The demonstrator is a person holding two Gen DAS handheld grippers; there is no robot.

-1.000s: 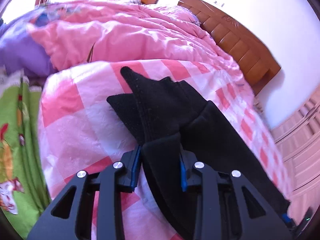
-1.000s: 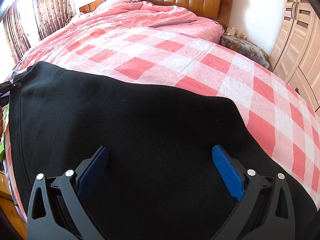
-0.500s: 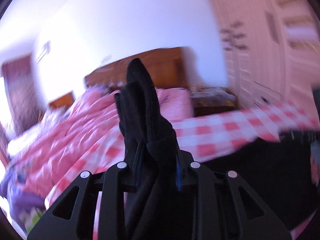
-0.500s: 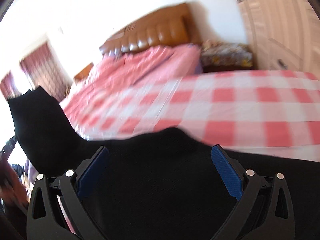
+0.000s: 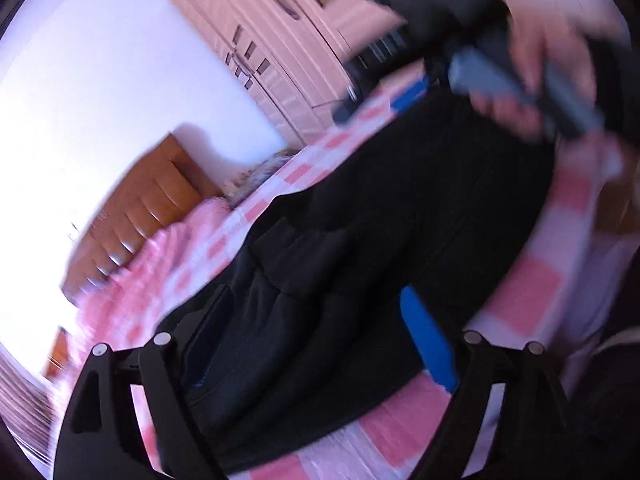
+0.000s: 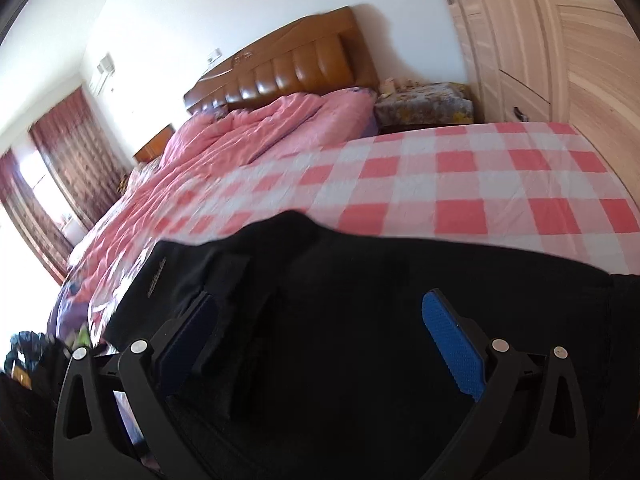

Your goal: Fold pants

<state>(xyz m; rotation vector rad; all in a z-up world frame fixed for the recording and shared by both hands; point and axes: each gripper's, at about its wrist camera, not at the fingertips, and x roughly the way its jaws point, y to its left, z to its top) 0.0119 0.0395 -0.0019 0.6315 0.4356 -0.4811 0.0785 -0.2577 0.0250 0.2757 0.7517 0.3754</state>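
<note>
The black pants (image 5: 380, 240) lie folded over on the pink checked bedsheet (image 5: 524, 300). My left gripper (image 5: 316, 332) is open just above the folded-over end, its blue pads apart and nothing between them. My right gripper (image 6: 320, 328) is open over the pants (image 6: 360, 320), also empty. In the left wrist view the right gripper (image 5: 376, 88) shows at the far end of the pants, held by a hand.
A pink quilt (image 6: 256, 136) is bunched before the wooden headboard (image 6: 288, 68). A nightstand (image 6: 424, 108) and wardrobe doors (image 6: 560, 40) stand on the right. Curtains (image 6: 72, 160) hang at the left. The checked sheet (image 6: 440, 184) lies beyond the pants.
My left gripper carried the pants end over the other part, laid it down and opened. The right gripper stayed open above the pants and tilted.
</note>
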